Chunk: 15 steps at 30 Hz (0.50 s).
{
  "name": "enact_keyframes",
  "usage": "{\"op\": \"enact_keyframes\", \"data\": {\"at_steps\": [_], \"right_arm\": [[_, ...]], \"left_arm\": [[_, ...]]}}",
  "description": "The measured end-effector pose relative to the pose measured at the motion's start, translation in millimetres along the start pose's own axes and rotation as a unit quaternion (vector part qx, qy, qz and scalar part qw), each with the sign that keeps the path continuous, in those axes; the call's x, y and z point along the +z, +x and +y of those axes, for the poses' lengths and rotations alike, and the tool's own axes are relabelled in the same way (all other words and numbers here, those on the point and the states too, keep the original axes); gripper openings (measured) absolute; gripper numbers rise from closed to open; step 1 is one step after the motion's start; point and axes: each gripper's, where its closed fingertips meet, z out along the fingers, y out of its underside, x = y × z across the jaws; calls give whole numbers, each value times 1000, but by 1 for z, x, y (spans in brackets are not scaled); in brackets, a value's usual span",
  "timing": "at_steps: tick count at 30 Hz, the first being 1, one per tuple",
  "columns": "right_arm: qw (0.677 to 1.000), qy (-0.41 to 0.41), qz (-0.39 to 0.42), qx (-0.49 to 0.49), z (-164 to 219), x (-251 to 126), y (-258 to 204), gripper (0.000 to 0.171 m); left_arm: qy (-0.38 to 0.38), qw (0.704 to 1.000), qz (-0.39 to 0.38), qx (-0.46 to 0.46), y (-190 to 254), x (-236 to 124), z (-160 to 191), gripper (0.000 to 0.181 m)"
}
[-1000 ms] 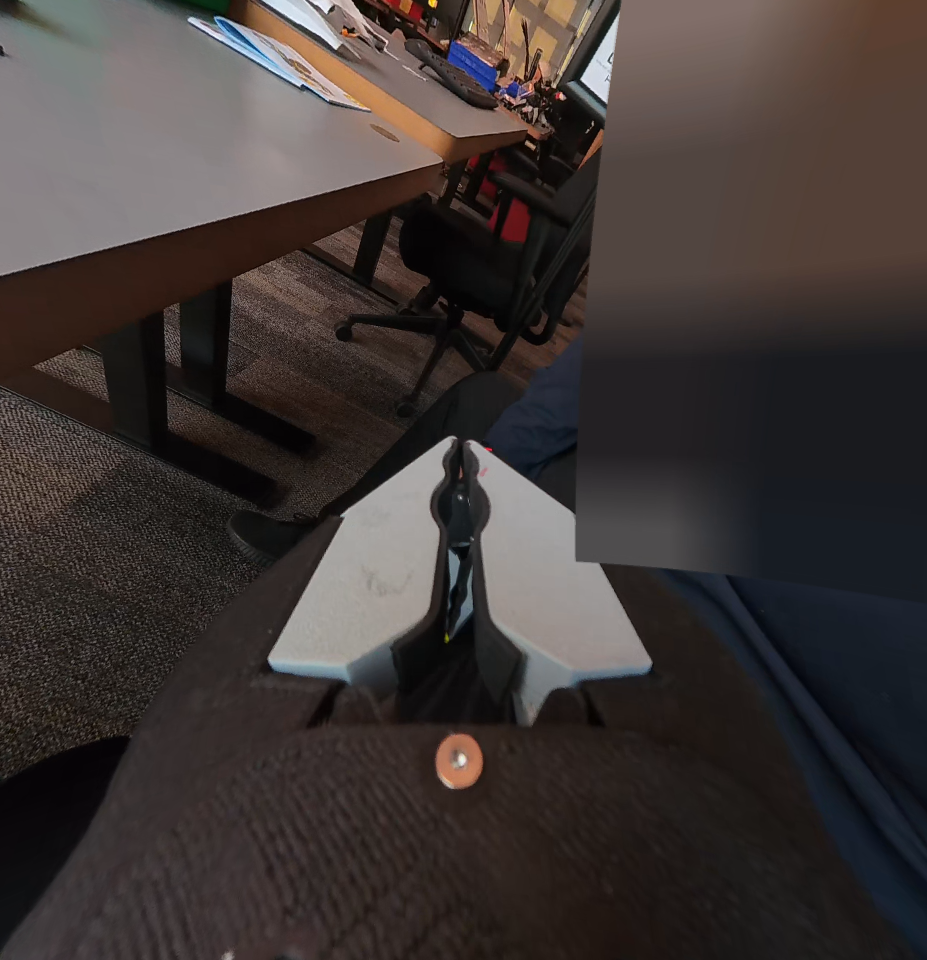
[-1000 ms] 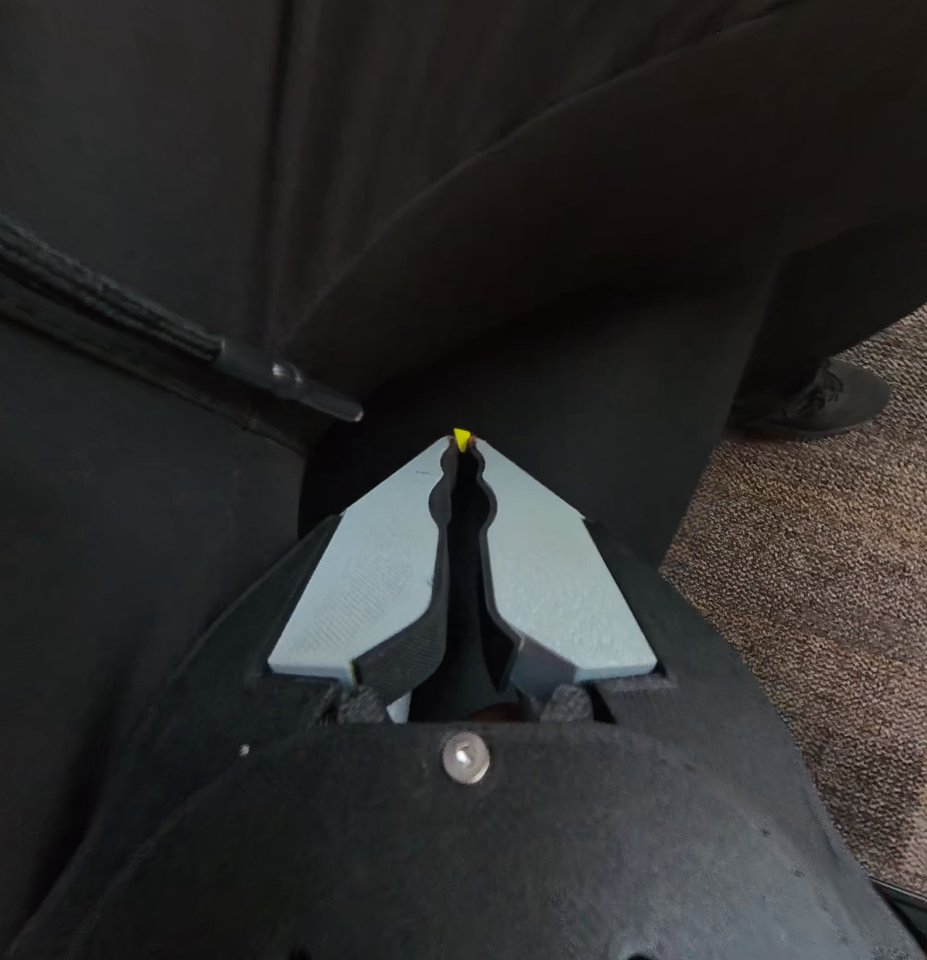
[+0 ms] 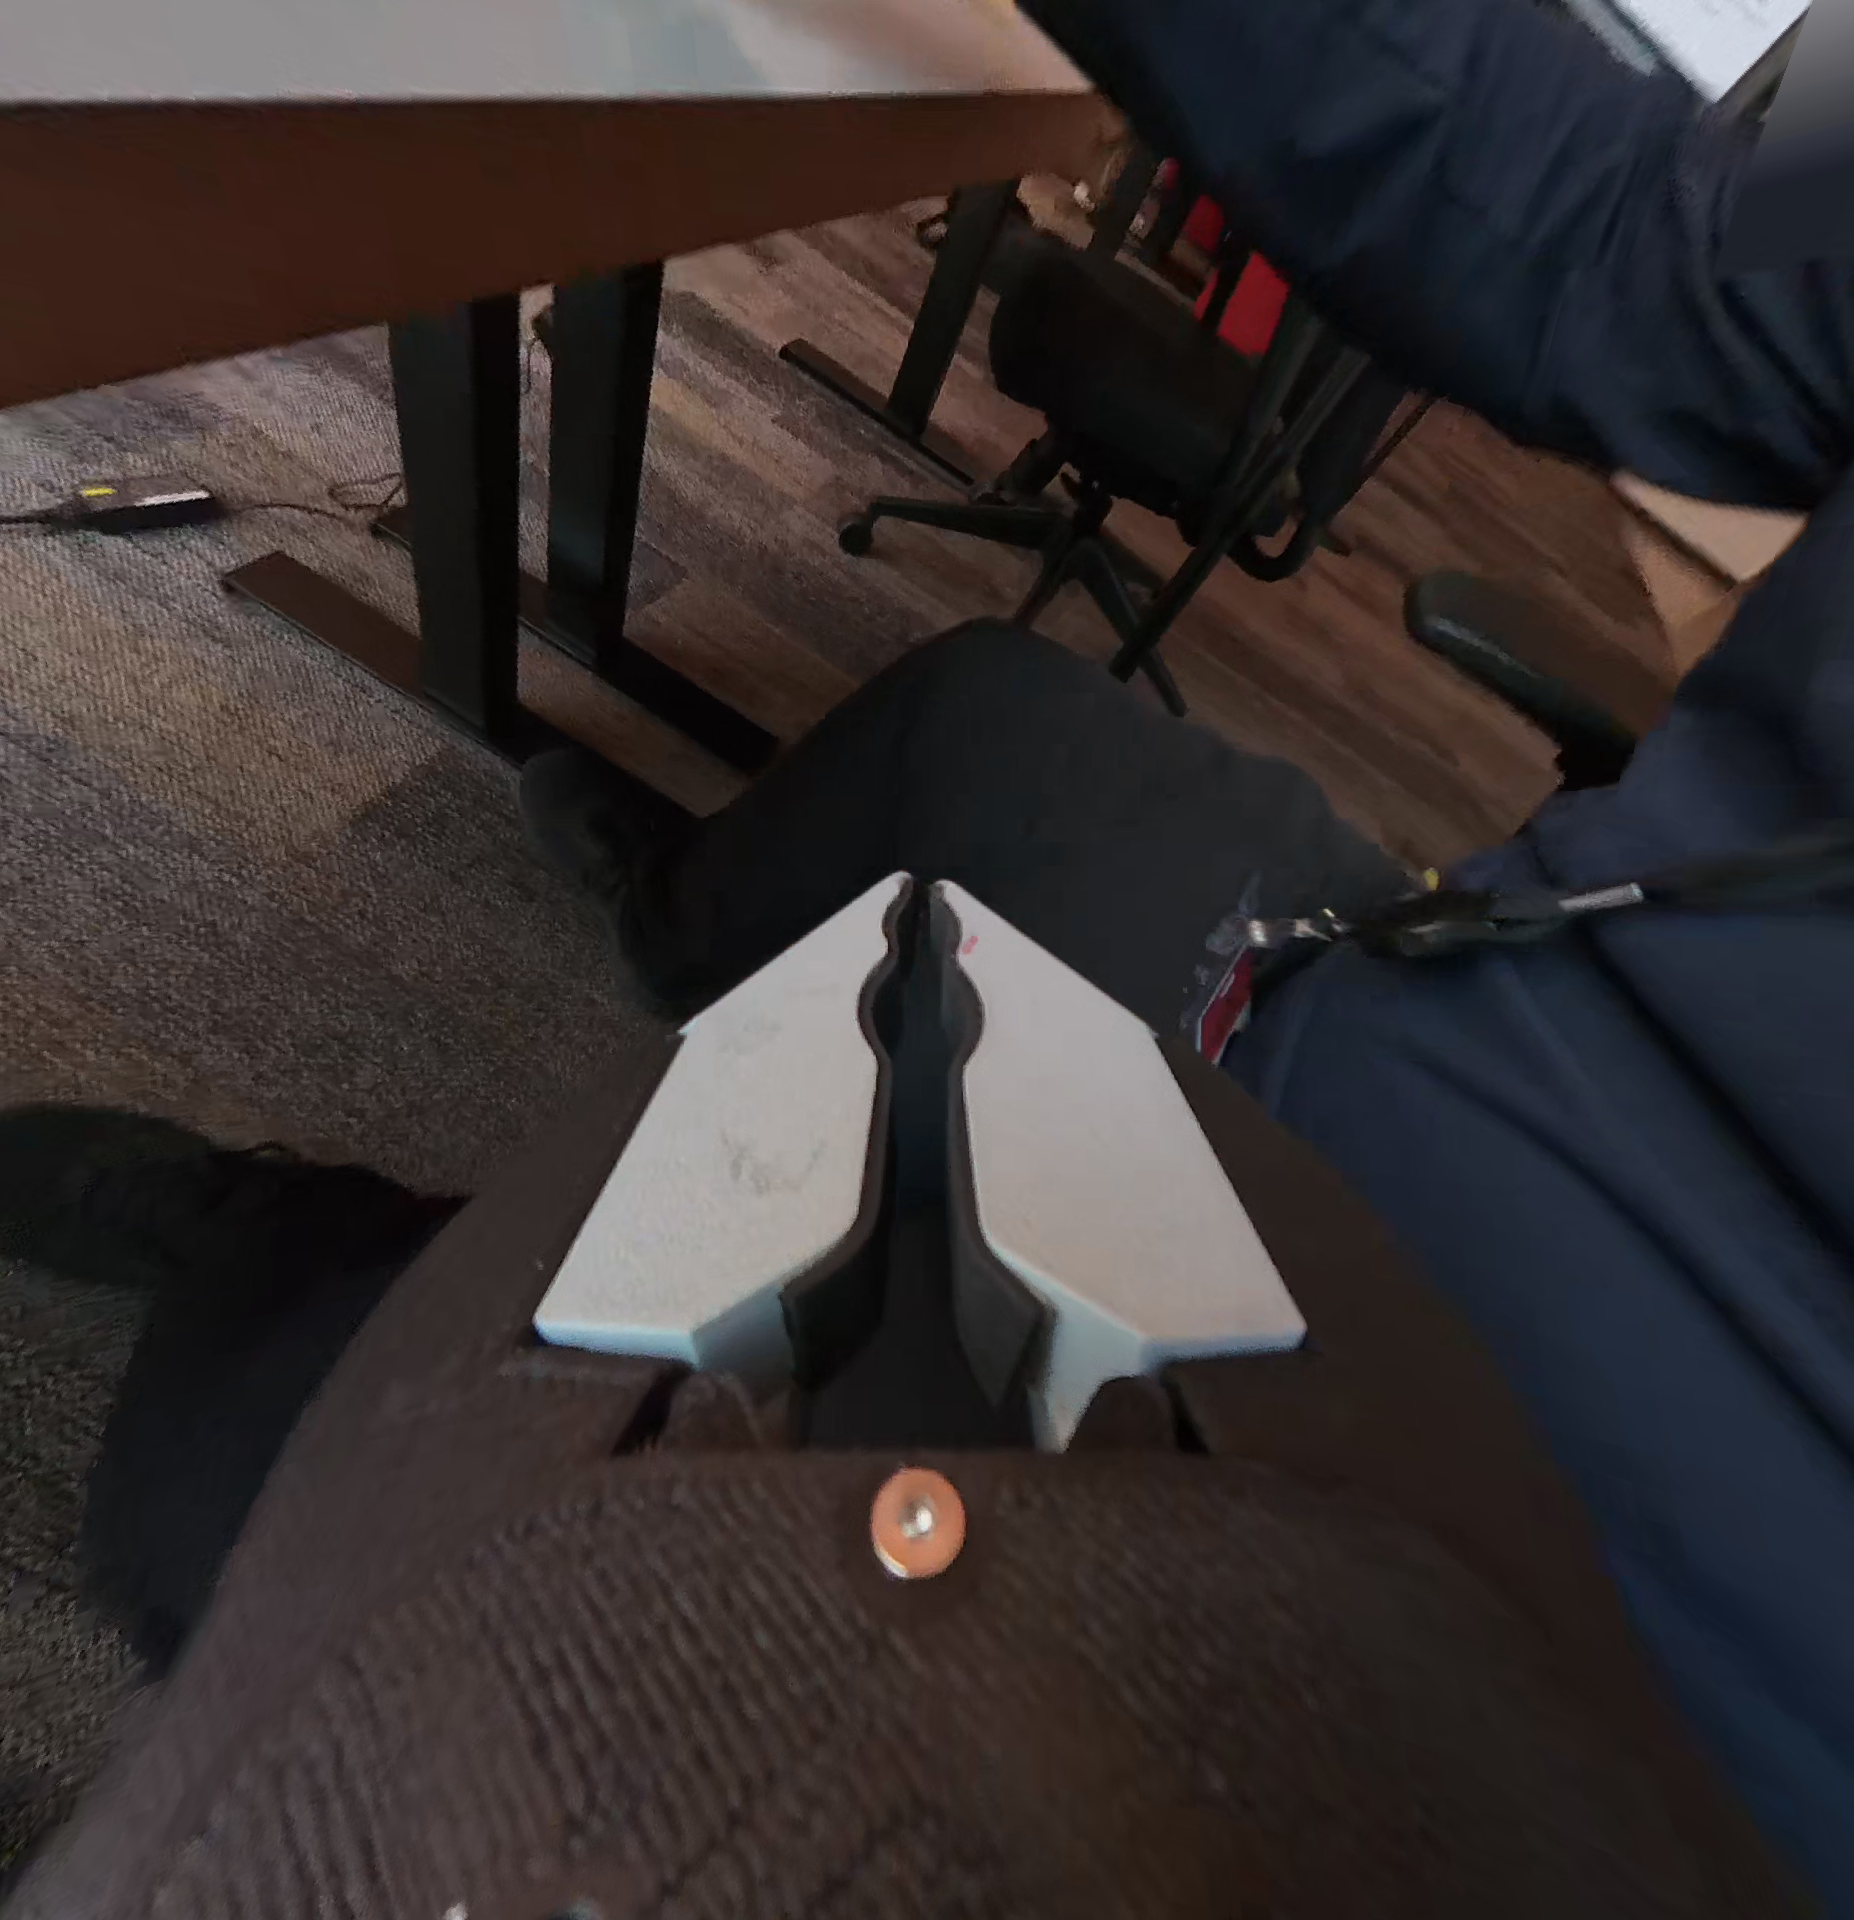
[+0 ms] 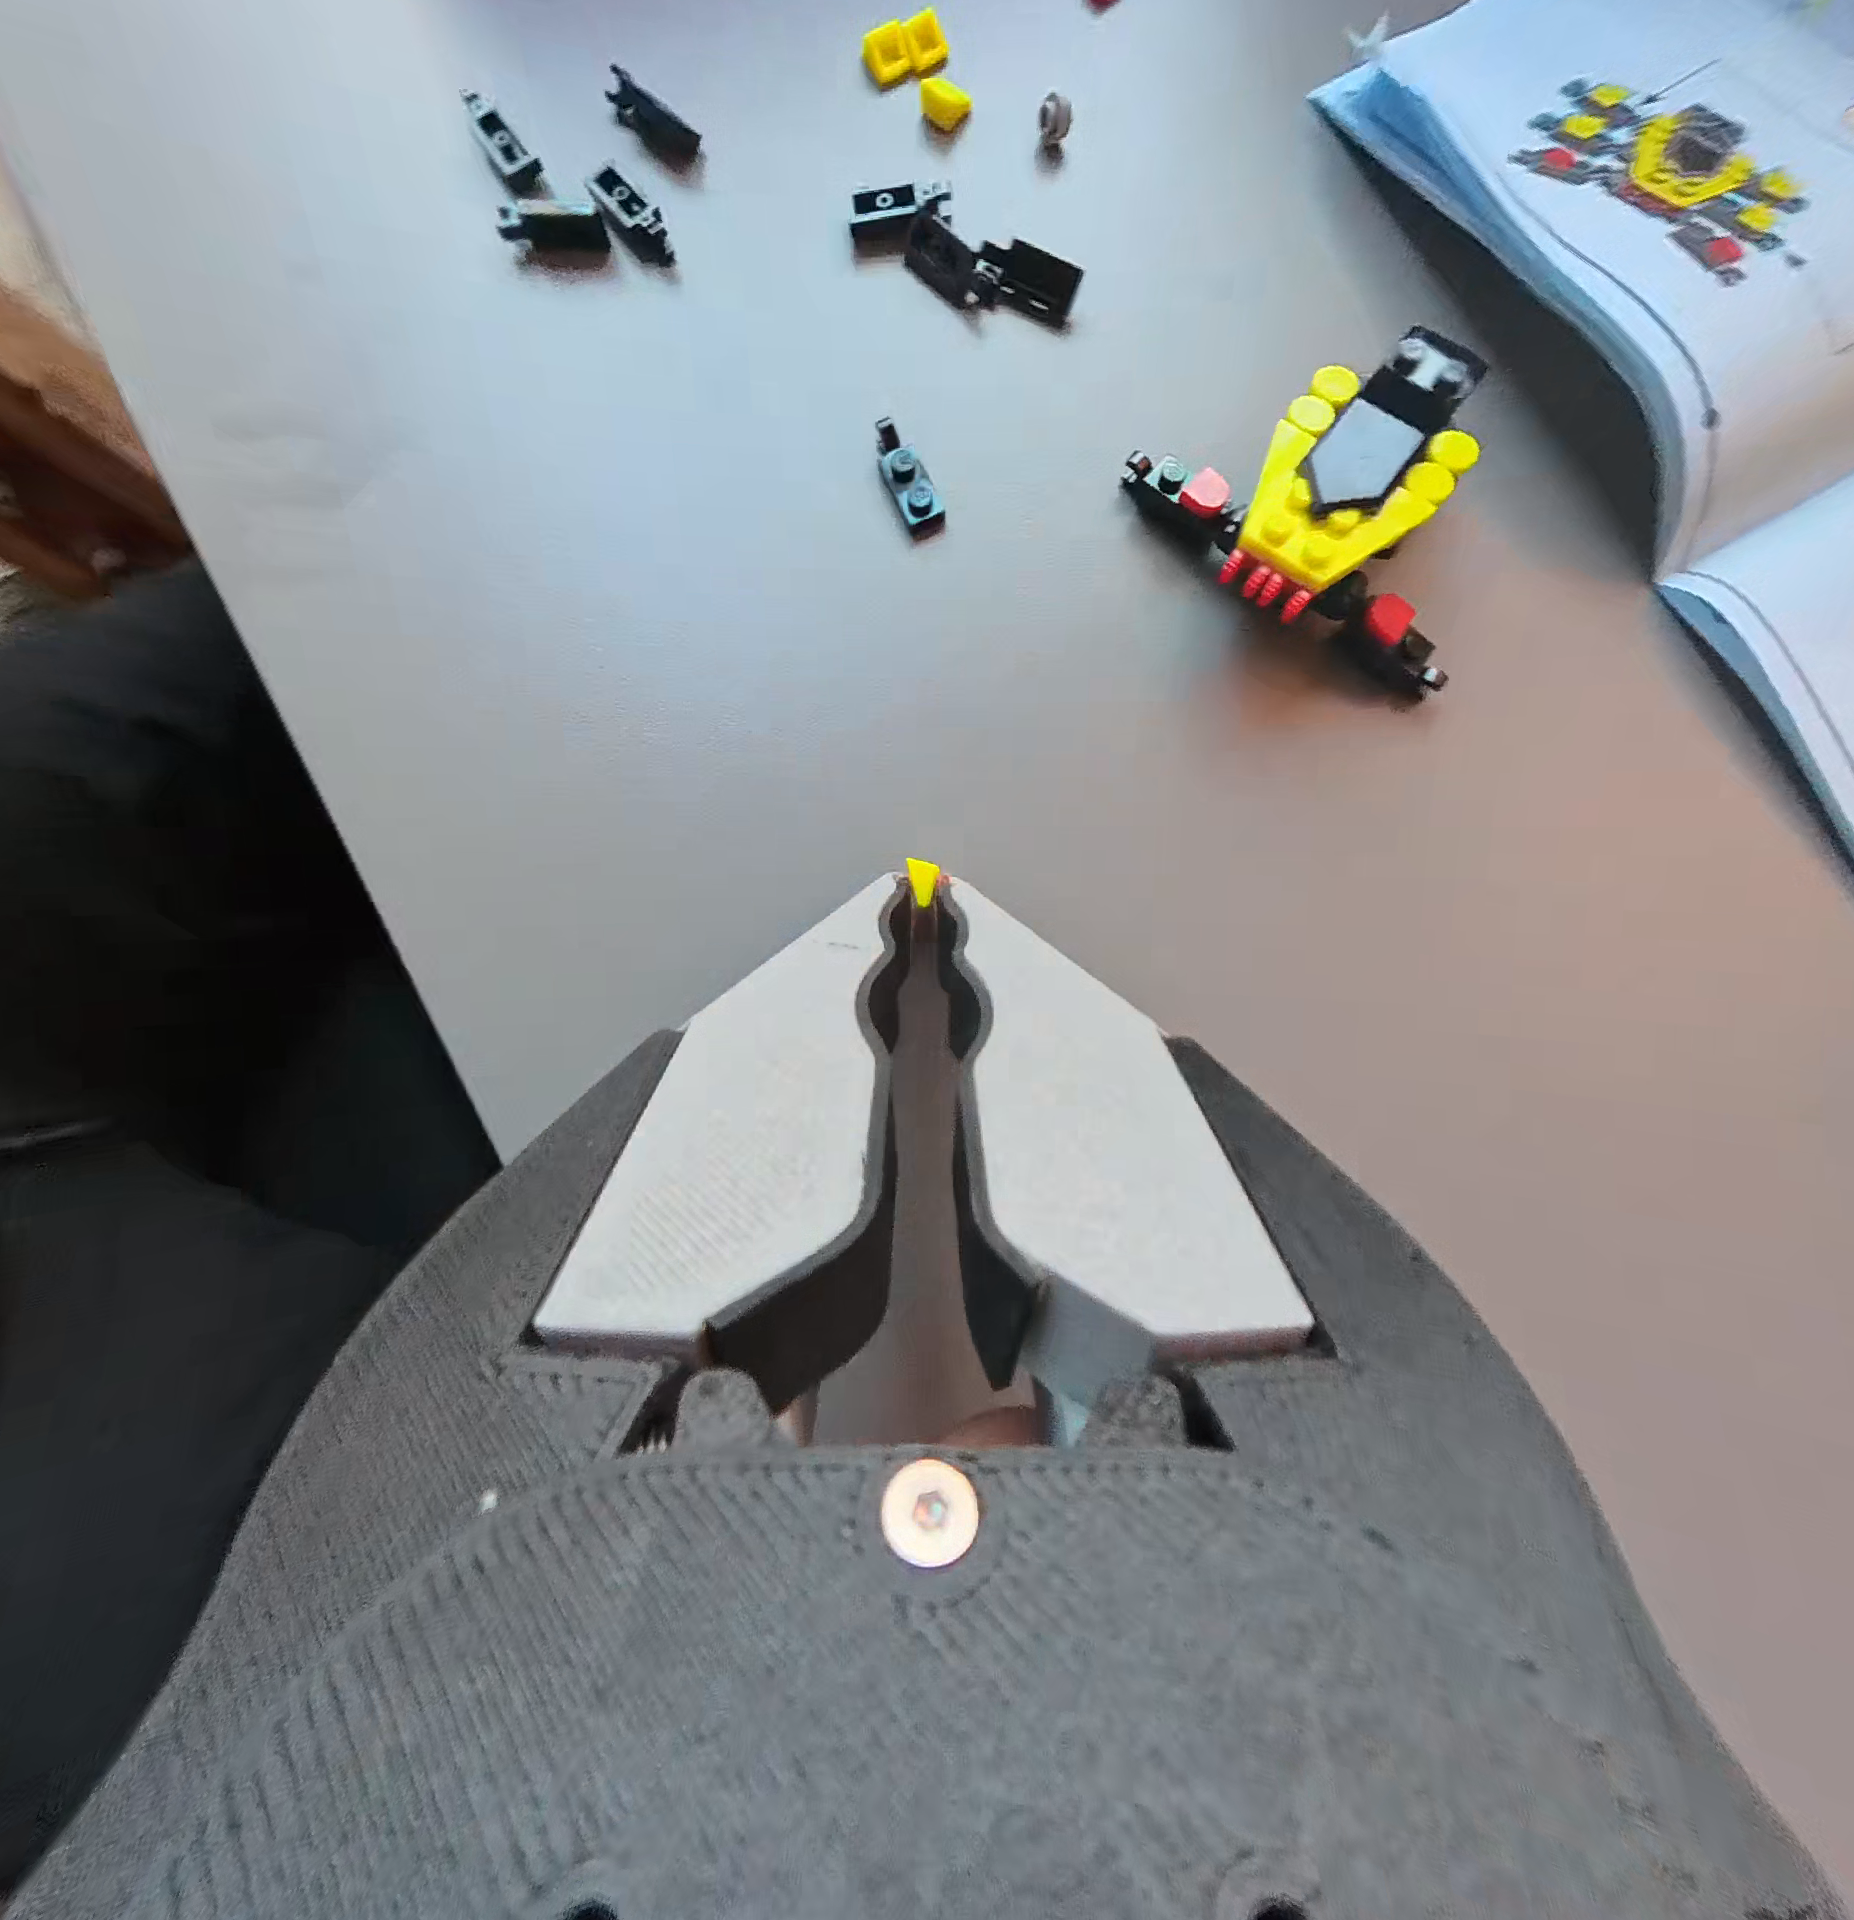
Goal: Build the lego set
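Now | right tongs [image 4: 921,896] pinch yellow piece [image 4: 921,879] | above table [image 4: 590,582]

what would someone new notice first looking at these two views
In the right wrist view, the half-built yellow and black lego model on the grey table, beside the open instruction booklet. Next, the small yellow piece pinched at the tip of the right gripper. The left gripper is shut, pointing below the table towards carpet and an office chair.

The left wrist view looked from below the table [image 3: 383,187] toward carpet, while the right faced down on the tabletop [image 4: 590,623]; they shared nothing.
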Motion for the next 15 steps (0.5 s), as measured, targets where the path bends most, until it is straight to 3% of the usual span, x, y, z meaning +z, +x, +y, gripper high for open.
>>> {"op": "enact_keyframes", "data": {"at_steps": [1, 6, 9, 15], "right_arm": [[1000, -5, -19, -3, -1, 2, 1, 0], [998, -8, -28, -49, -17, 10, 23, 9], [997, -6, -38, -62, -23, 14, 32, 12], [996, -18, -61, -58, -18, 8, 43, 16]], "left_arm": [[-7, 1000, -14, 12, -5, 1, 3, 2], [6, 998, -52, 41, -38, 9, -16, 5], [38, 998, -14, 55, -39, 17, -52, 6], [37, 978, 12, 206, -31, 40, -136, 13]]}}
